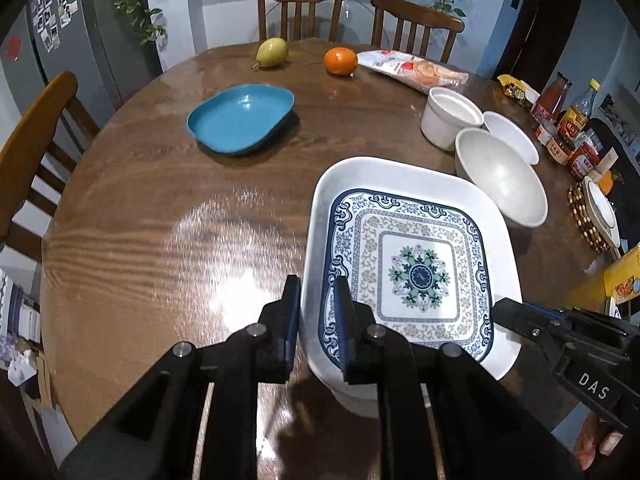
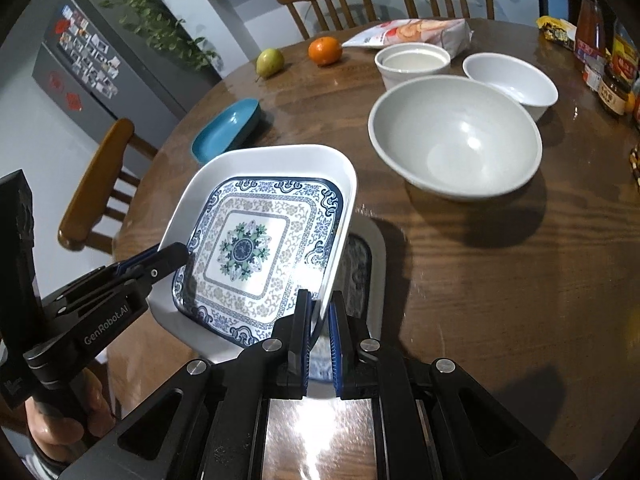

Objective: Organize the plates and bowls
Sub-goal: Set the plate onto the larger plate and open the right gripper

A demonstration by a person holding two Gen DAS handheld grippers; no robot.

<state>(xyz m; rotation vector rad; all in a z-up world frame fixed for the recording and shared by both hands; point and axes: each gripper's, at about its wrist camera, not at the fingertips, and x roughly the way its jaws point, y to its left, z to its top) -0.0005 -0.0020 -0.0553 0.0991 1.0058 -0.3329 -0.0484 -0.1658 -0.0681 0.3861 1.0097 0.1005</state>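
Note:
A square white plate with a blue floral pattern (image 1: pixel 416 264) (image 2: pixel 256 240) is held tilted above the wooden table. My left gripper (image 1: pixel 316 300) (image 2: pixel 176 254) is shut on its left rim. My right gripper (image 2: pixel 320 312) (image 1: pixel 504 312) is shut on its right rim. A second patterned plate (image 2: pixel 362 264) lies on the table under the held one, mostly hidden. A blue dish (image 1: pixel 242 118) (image 2: pixel 228 128) sits further back on the left. A large grey-white bowl (image 1: pixel 500 176) (image 2: pixel 456 136), a smaller white bowl (image 1: pixel 512 136) (image 2: pixel 512 78) and a white ramekin (image 1: pixel 452 116) (image 2: pixel 414 62) stand to the right.
A pear (image 1: pixel 272 53), an orange (image 1: pixel 341 61) and a snack bag (image 1: pixel 412 68) lie at the far side. Sauce jars and bottles (image 1: pixel 568 128) line the right edge. Wooden chairs (image 1: pixel 300 8) surround the round table (image 1: pixel 160 220).

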